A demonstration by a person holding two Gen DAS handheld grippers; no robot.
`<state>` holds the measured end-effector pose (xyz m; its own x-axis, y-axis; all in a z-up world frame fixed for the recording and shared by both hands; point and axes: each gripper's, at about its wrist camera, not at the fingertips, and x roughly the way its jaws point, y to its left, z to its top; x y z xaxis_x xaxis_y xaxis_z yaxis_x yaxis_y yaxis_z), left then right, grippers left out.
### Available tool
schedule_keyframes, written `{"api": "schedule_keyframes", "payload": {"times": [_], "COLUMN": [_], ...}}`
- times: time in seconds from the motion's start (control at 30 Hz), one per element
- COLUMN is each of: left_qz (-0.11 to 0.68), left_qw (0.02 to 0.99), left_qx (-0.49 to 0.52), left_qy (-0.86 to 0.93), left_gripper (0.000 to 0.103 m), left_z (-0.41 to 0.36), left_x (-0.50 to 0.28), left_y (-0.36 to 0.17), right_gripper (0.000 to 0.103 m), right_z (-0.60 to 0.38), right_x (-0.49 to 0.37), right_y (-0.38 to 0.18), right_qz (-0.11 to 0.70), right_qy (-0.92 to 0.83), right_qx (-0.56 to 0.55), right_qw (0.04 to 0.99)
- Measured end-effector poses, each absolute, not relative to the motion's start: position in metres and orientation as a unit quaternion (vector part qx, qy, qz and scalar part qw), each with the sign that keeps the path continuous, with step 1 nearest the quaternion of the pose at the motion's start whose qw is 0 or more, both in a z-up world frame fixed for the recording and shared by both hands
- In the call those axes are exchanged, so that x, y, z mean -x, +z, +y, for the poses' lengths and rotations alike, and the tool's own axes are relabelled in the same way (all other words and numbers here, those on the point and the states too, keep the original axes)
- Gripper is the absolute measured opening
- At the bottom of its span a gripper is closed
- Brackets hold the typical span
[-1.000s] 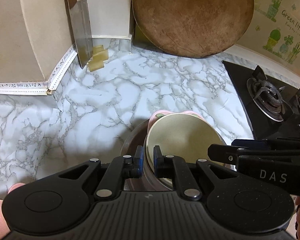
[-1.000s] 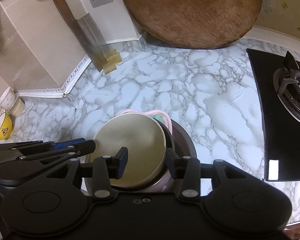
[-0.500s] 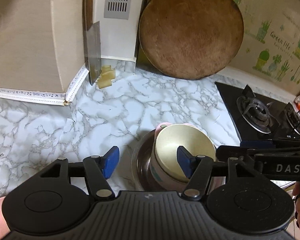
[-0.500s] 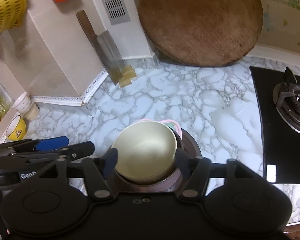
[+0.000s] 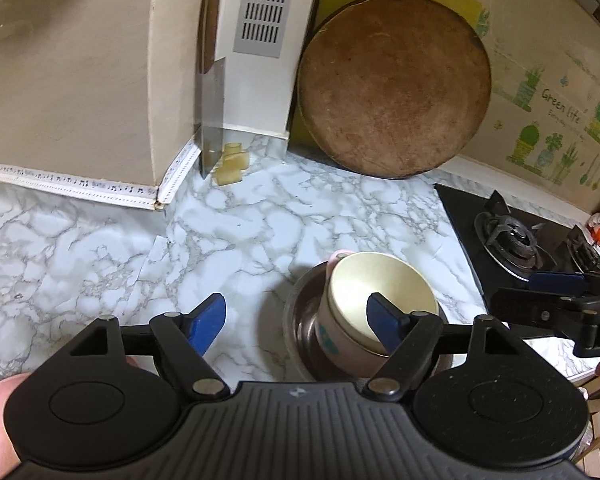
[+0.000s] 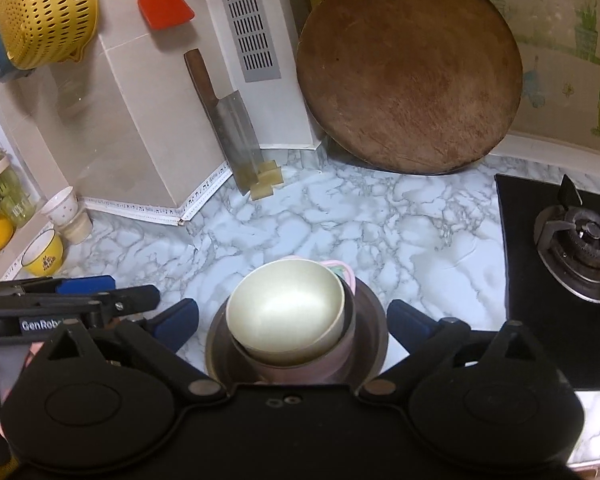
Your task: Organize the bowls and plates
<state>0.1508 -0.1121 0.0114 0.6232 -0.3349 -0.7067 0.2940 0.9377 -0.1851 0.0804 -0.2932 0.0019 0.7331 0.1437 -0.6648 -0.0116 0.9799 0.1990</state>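
Both claws point(image 5: 296, 318) point(image 6: 292, 320) wide apart, cream bowl point(image 6: 286, 312) btwn right's tips.

My right claw point(image 6: 292, 324) is wide open, with a blue finger on each side of the bowls. A cream bowl point(image 6: 286, 312) sits tilted inside a pink bowl point(image 6: 300, 364), and both sit in a dark round dish point(image 6: 370, 332) on the marble counter point(image 6: 340, 220). My left claw point(image 6: 112, 292) pokes in from the left side. A big round wooden board point(image 6: 410, 68) leans on the wall. A big knife point(image 6: 228, 120) leans there too. A yellow cup point(image 6: 44, 254) stands far left. The black stove point(image 6: 572, 236) is on the right.
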Motion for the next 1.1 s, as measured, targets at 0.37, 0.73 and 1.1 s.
{"api": "schedule_keyframes", "payload": {"times": [0.37,0.73,1.1], "left_qz": [0.438,0.471,0.483], "left_qw": [0.891,0.878,0.873], "left_qx": [0.003,-0.001,0.014], "left_qy": [-0.116,-0.086,-0.069], "left_gripper": [0.077,0.077,0.077], "left_z": [-0.122,-0.137,-0.147], "left_x": [-0.161,-0.173,-0.185], "left_y": [-0.037,-0.080,-0.096], "right_gripper": [0.101,0.086,0.071], "right_z": [-0.327,-0.357,-0.358], "right_x": [-0.100,-0.127,-0.143], "right_y": [-0.034,-0.080,-0.104], "right_qz": [0.395,0.441,0.465], "right_qy": [0.032,0.051,0.099], "right_qx": [-0.064,-0.063,-0.047], "right_qw": [0.916,0.894,0.878]}}
